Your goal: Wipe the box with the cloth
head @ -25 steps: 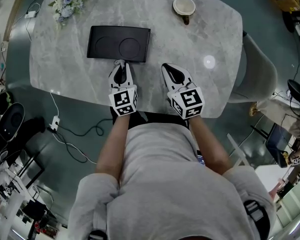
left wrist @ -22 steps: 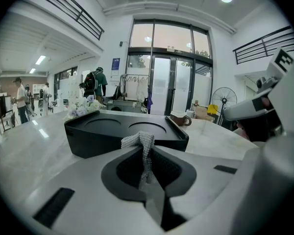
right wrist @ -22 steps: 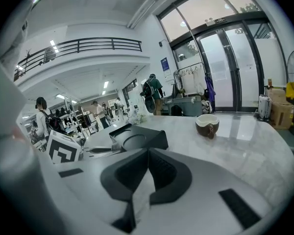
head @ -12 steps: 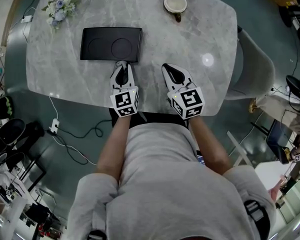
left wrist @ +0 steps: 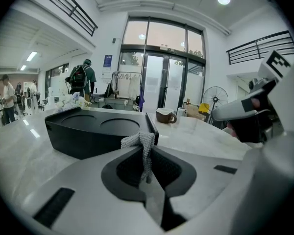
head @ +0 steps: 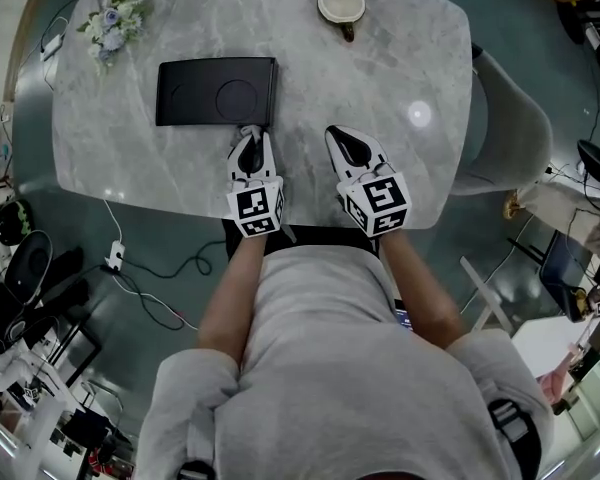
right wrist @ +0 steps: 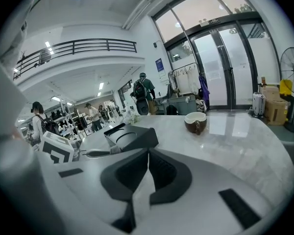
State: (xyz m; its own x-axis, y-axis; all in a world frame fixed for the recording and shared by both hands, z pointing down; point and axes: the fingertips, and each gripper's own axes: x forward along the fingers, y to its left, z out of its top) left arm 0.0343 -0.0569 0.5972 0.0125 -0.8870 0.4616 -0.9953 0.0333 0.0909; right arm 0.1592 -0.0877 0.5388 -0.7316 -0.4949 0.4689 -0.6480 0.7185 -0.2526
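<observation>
A flat black box [head: 216, 91] with two round recesses in its top lies on the marble table [head: 400, 78]. My left gripper [head: 250, 134] is at the box's near right corner, shut on a small grey knitted cloth [left wrist: 139, 142]. The cloth sticks out of the closed jaws right at the box's [left wrist: 88, 131] corner; I cannot tell whether it touches. My right gripper [head: 338, 134] hovers over bare table to the right of the box, shut with nothing in it. In the right gripper view its jaws [right wrist: 148, 153] meet, and the box [right wrist: 130, 137] lies ahead to the left.
A brown and white cup [head: 340, 5] stands at the table's far side. A bunch of flowers [head: 110, 20] lies at the far left corner. A grey chair [head: 510, 128] stands by the right edge. Cables run on the floor at left. People stand in the background.
Both grippers have shifted to the right along the table; the left one went from the middle of the box's near edge to its near right corner, with the cloth in it.
</observation>
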